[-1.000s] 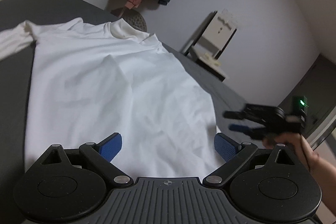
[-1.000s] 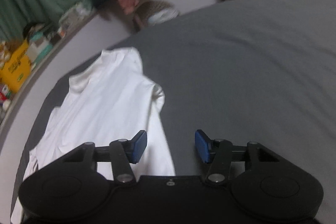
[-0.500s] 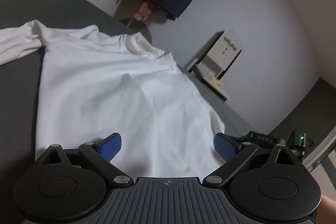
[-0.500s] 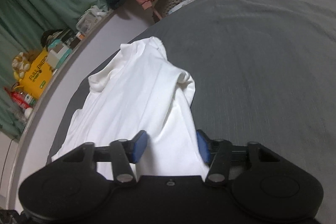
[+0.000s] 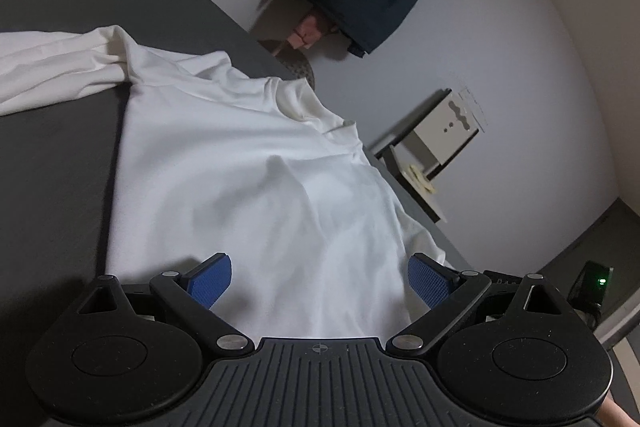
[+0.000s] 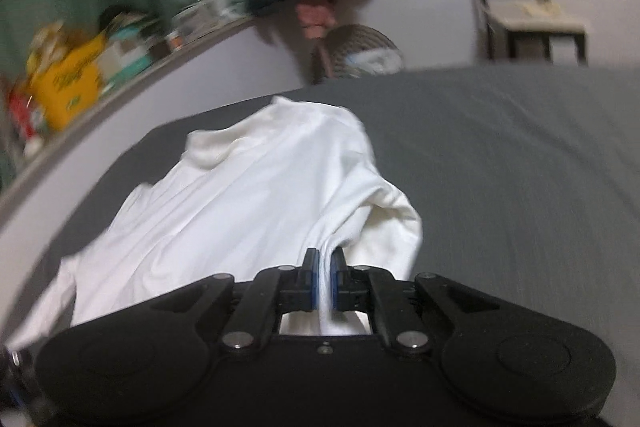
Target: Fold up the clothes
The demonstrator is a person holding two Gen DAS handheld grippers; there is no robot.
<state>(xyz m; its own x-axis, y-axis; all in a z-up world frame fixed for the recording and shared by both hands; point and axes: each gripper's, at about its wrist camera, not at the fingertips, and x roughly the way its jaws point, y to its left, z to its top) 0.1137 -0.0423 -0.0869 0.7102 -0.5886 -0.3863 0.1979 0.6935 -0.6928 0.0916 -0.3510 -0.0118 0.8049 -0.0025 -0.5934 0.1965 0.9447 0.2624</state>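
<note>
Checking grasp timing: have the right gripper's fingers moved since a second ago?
Yes. The right gripper has just closed its fingers on the white shirt; earlier they stood apart over the grey bedsheet.

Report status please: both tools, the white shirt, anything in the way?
Right tool has just closed, now shut on white shirt. Left tool open over hem. Shirt on grey bed. Nothing in the way.

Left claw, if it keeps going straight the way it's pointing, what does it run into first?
Most likely the white shirt. The left claw is open, tilted down over the shirt's near edge on the grey bed, with nothing else between. Depth is hard to judge.
</note>
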